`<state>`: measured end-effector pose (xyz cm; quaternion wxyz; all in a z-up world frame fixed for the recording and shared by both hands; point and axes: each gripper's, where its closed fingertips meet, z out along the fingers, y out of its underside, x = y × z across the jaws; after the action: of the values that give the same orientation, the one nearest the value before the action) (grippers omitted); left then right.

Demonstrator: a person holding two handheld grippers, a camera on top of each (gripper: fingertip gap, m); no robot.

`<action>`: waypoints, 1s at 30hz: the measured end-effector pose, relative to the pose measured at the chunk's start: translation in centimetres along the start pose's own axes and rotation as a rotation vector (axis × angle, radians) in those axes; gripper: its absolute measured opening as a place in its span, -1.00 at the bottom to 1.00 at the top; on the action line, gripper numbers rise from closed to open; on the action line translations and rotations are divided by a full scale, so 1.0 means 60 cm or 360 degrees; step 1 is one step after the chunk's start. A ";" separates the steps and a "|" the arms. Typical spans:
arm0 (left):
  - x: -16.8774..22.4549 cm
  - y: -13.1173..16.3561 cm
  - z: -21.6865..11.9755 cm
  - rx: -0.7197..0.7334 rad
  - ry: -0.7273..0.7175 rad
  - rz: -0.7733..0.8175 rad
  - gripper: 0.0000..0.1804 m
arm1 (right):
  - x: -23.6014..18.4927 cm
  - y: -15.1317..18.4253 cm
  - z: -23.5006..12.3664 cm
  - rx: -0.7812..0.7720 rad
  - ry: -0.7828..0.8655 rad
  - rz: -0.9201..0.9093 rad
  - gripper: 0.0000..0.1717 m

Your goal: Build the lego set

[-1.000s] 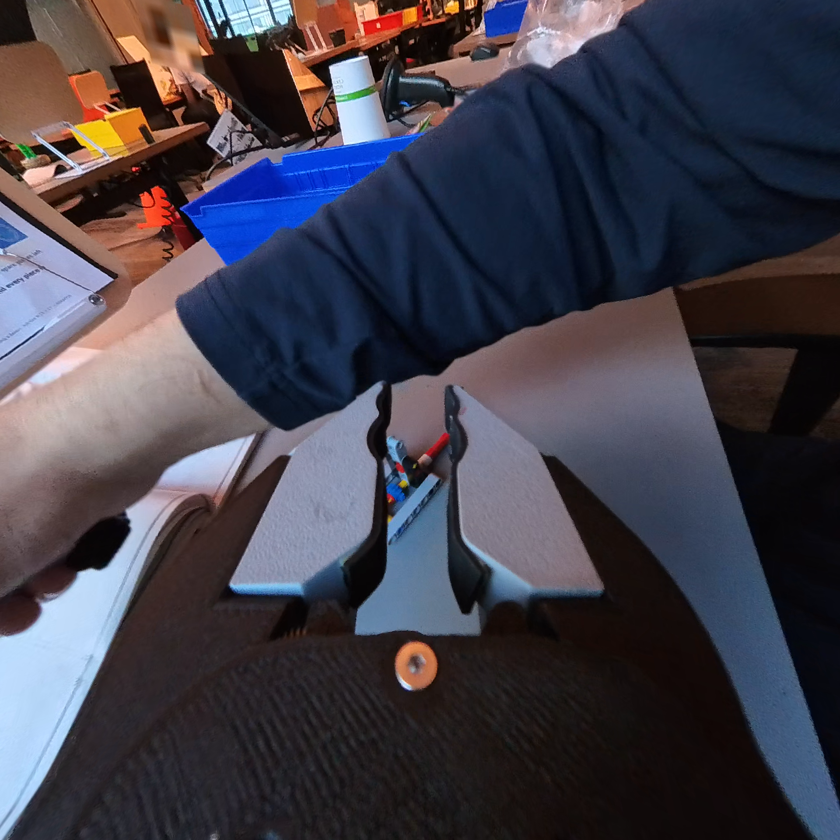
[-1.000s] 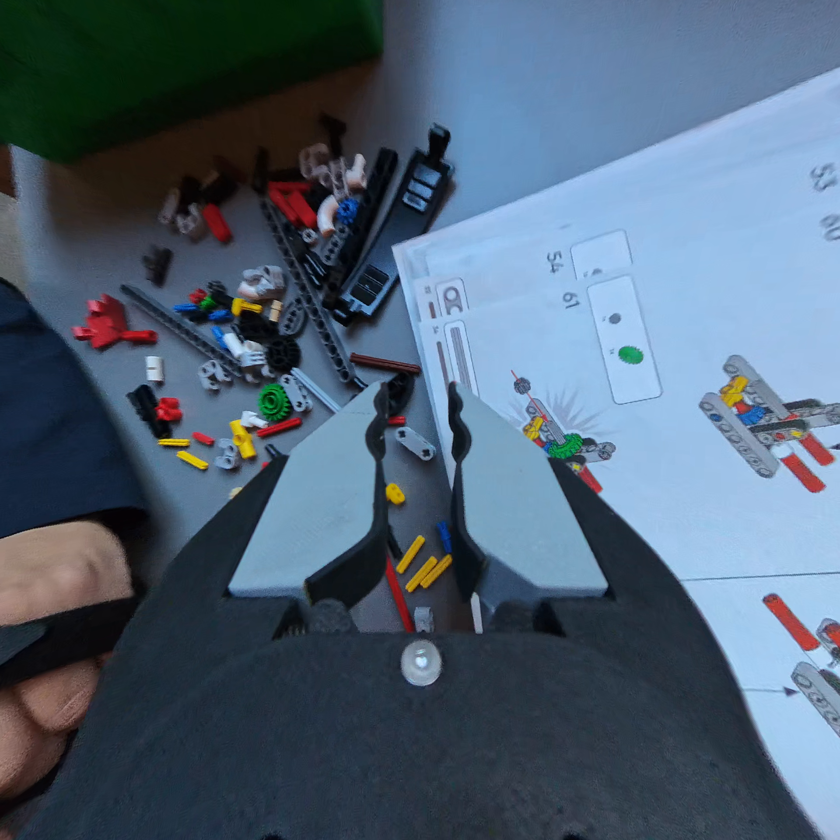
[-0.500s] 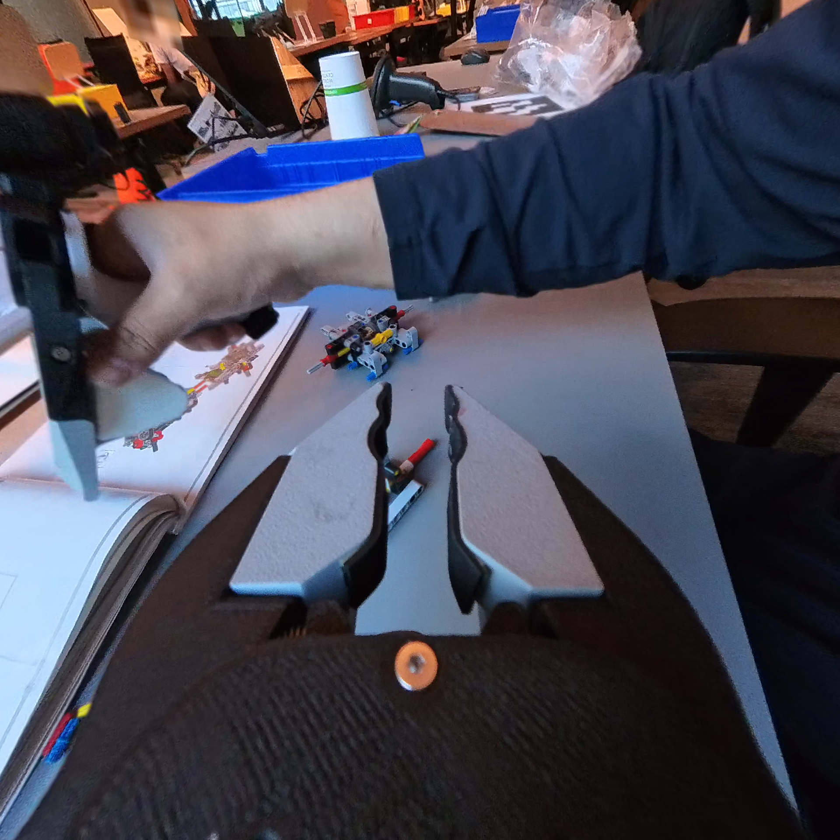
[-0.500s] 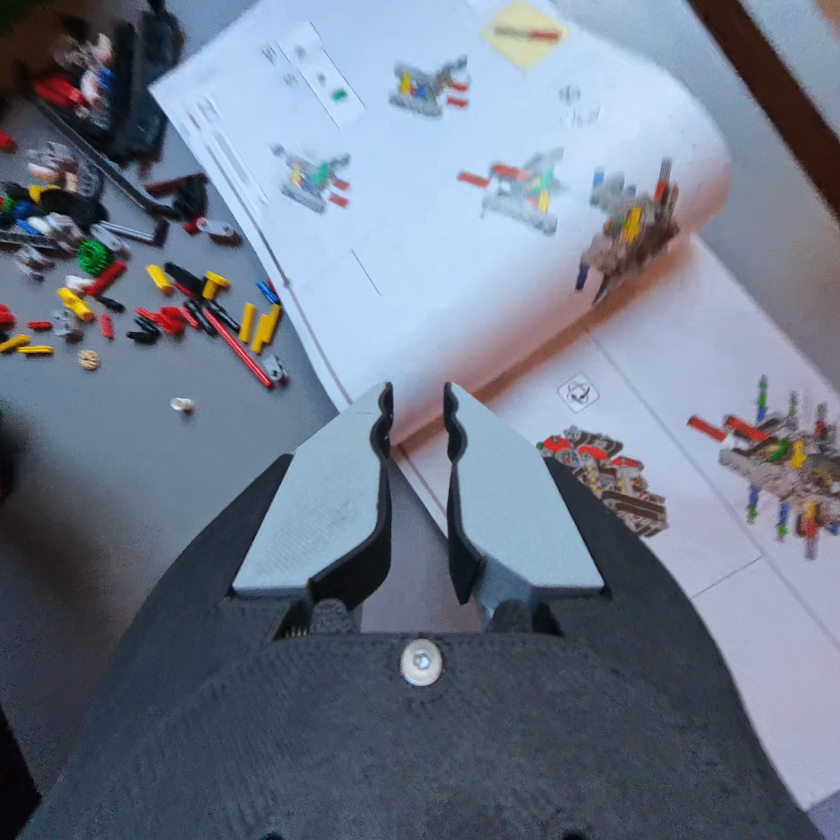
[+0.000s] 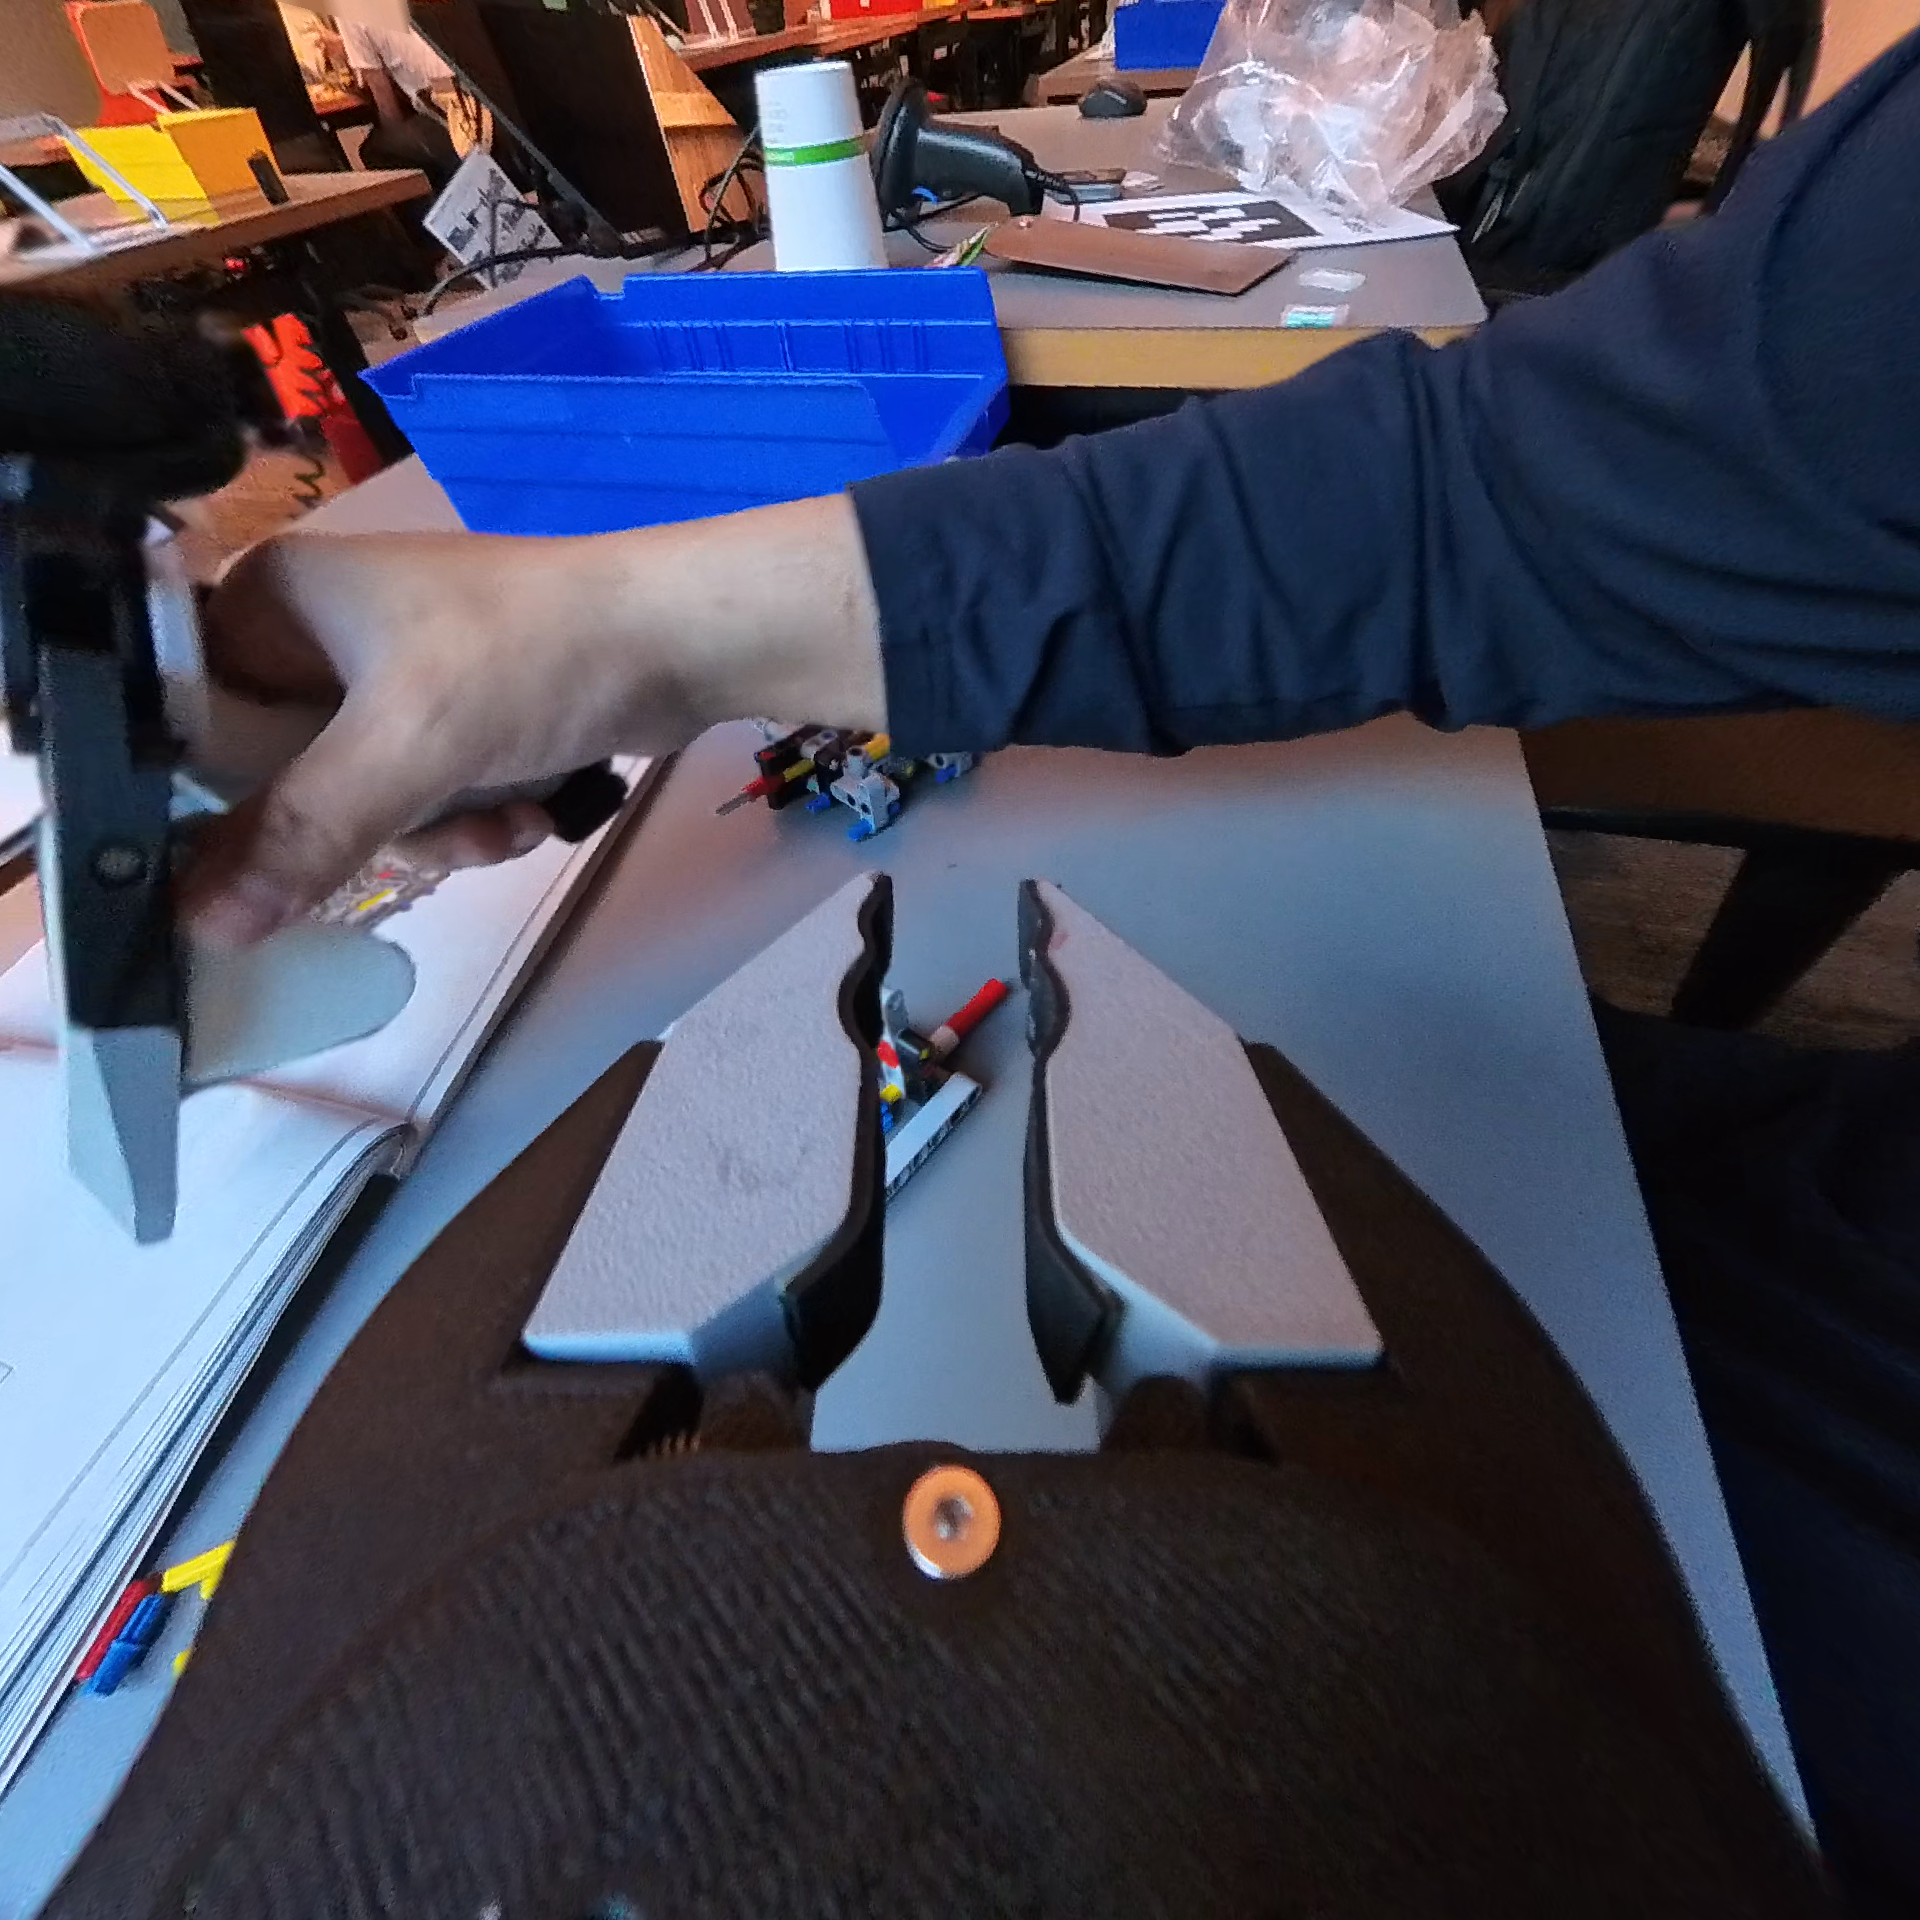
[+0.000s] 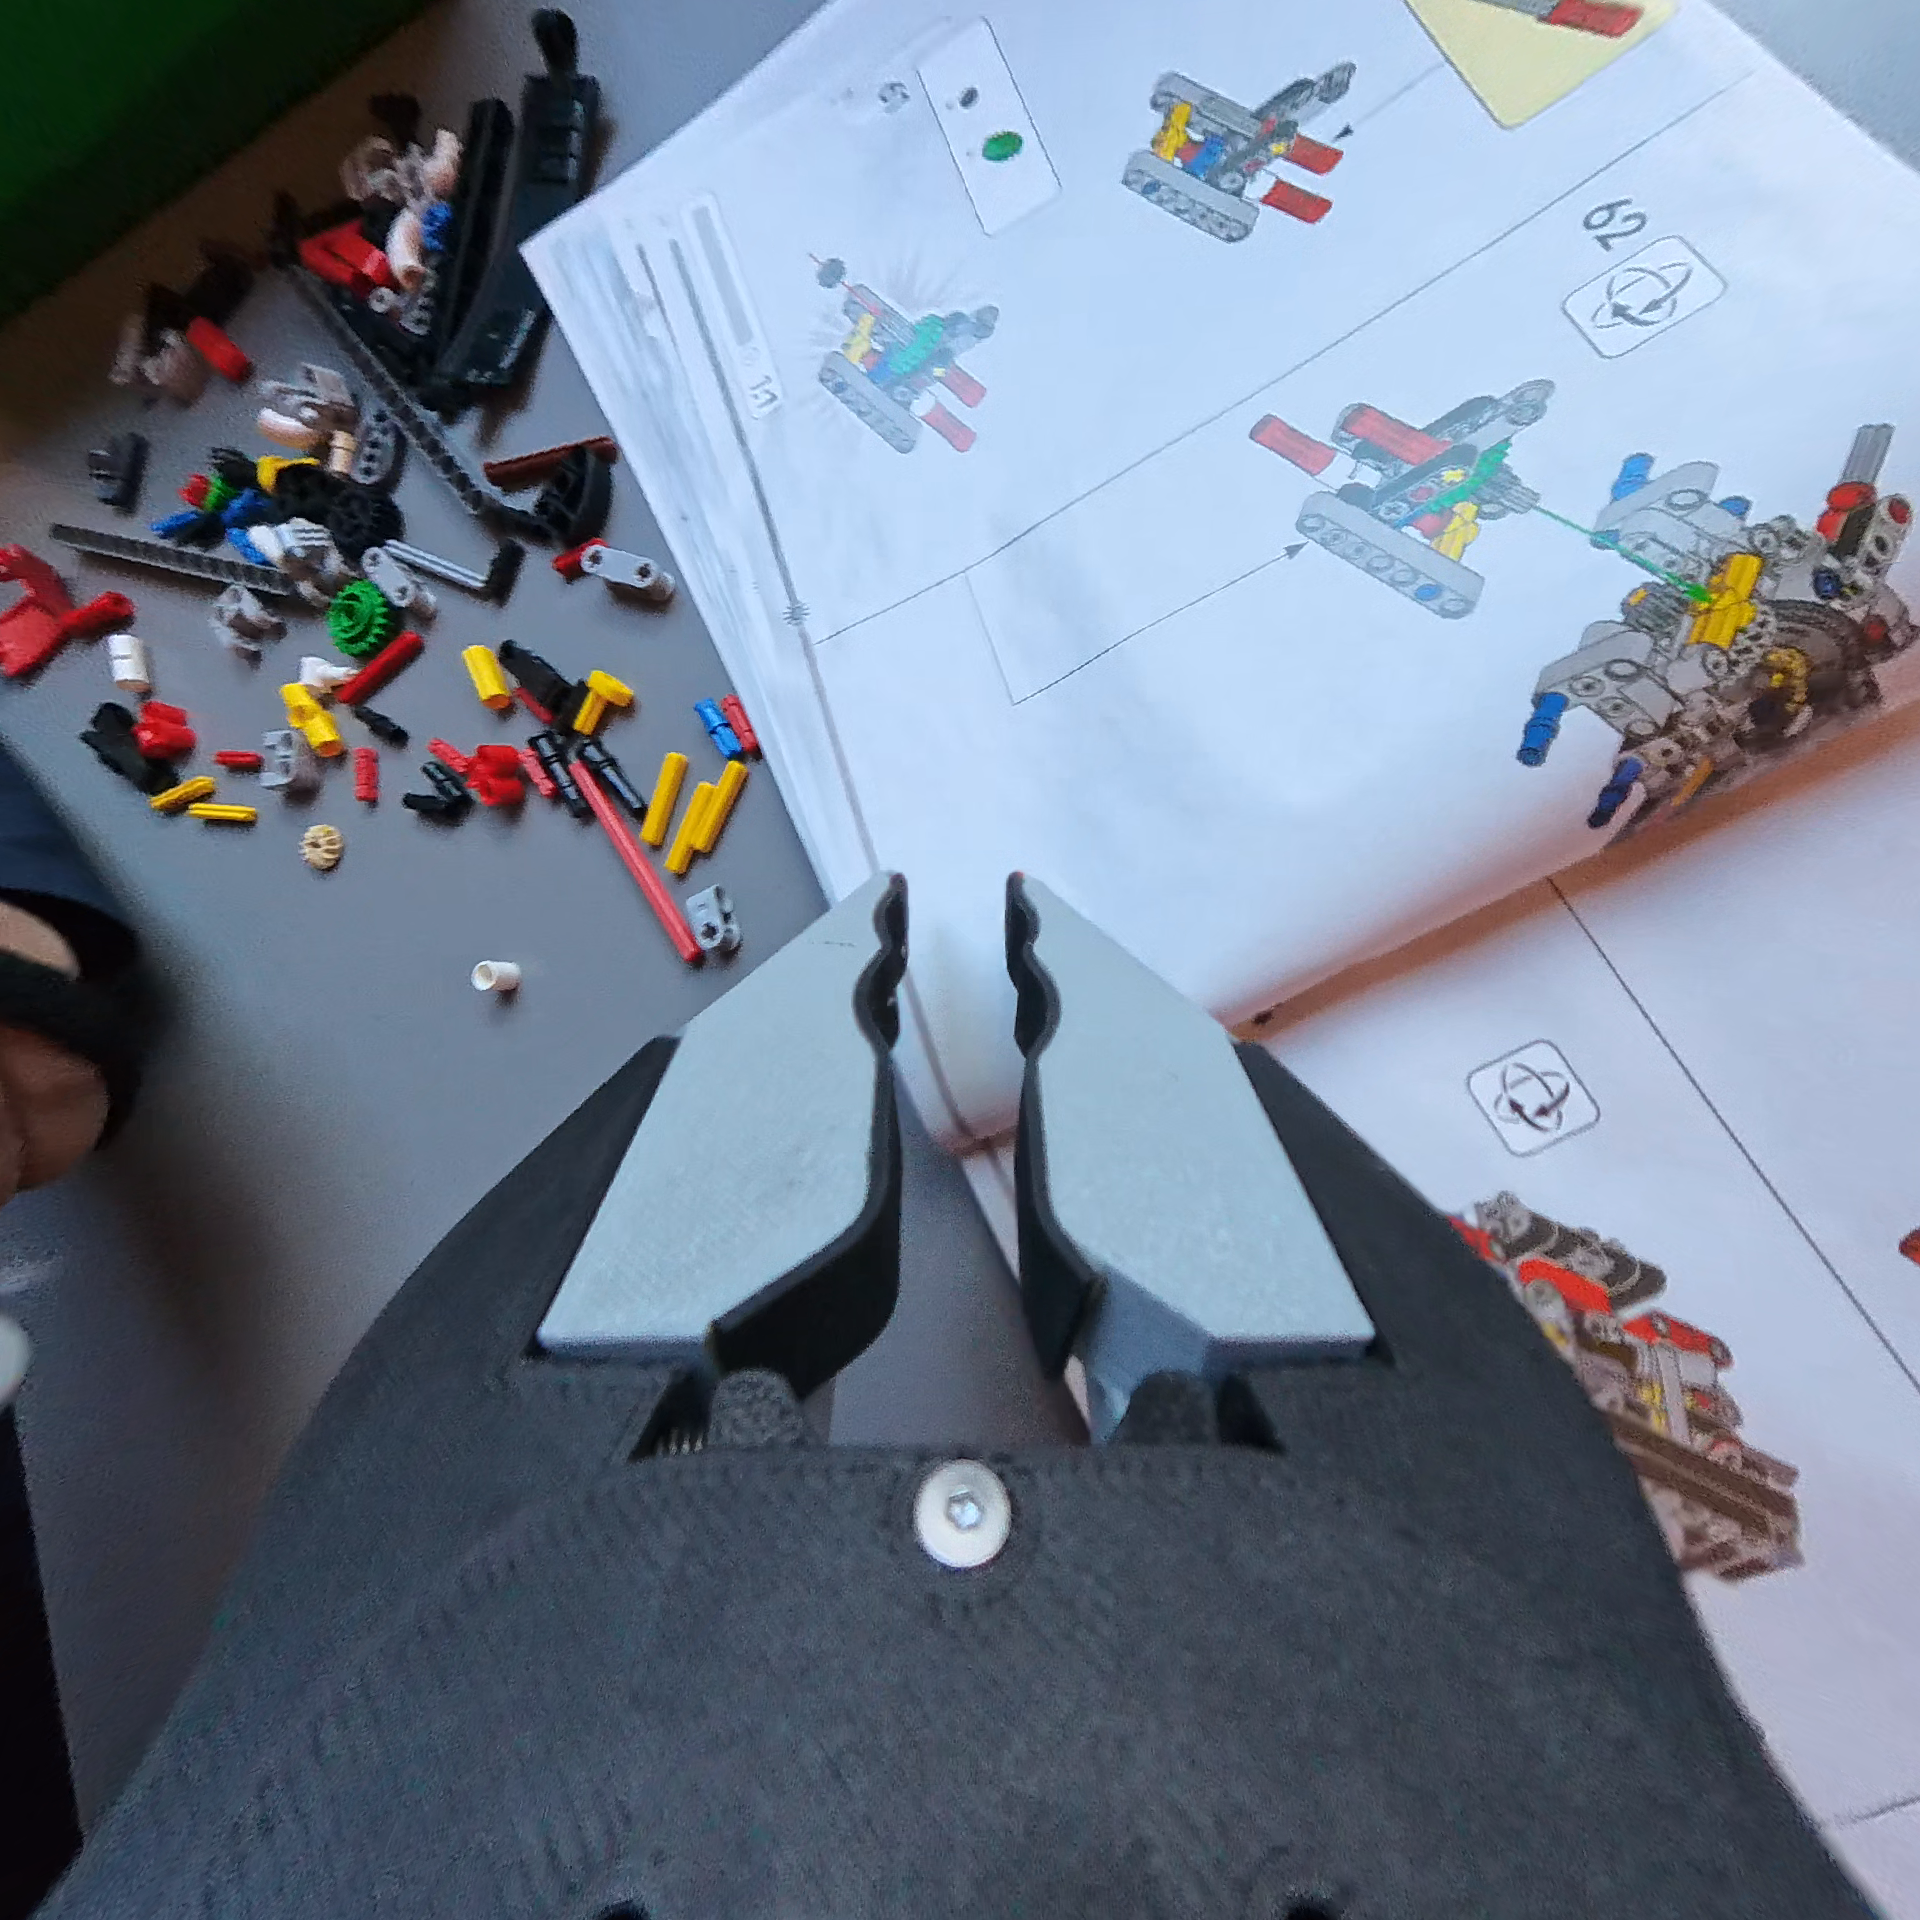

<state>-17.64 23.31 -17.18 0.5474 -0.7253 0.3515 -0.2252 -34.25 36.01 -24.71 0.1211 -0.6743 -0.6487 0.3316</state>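
Your left tool point(image 5: 954, 904) hung over the grey counter point(image 5: 1351, 935) with its jaws parted and nothing gripped. A small brick assembly point(image 5: 920, 1081) with a red-tipped pin lay on the counter in the gap; it sat close against the left finger, but I could not tell whether the two touched, and the right finger stood clear of it. A second, larger brick assembly point(image 5: 847, 774) lay farther ahead, under your sleeve point(image 5: 1351, 540). A blue bin point(image 5: 675, 416) stood beyond it.

Your right tool point(image 6: 956, 894) was likewise released, jaws a little apart and bare, poised above the near corner of the open instruction booklet point(image 6: 1195, 644). To its left, loose bricks point(image 6: 416, 623) lay scattered on the counter; the nearest were a long red rod point(image 6: 634, 862) and a small grey connector point(image 6: 715, 918) touching its near end, with a white stud point(image 6: 496, 975) apart from them. Yellow pins point(image 6: 691, 810) lay just beside the booklet's edge.
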 end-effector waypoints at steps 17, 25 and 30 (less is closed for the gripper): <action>-0.040 -0.001 -0.018 0.0020 -0.0137 -0.0135 -0.75 | -0.102 0.103 -0.121 0.0593 0.0033 -0.0246 -0.76; -0.167 -0.022 -0.111 0.0349 -0.0374 -0.0619 -0.71 | -0.109 0.145 -0.131 0.0449 0.0029 -0.0336 -0.64; -0.156 -0.003 -0.090 0.0250 -0.0314 -0.0649 -0.71 | -0.154 0.169 -0.116 0.0372 -0.0104 -0.0443 -0.58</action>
<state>-27.55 27.00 -14.82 0.5770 -0.7549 0.1240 -0.2860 -21.42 27.72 -22.82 0.2223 -0.5482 -0.6965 0.4063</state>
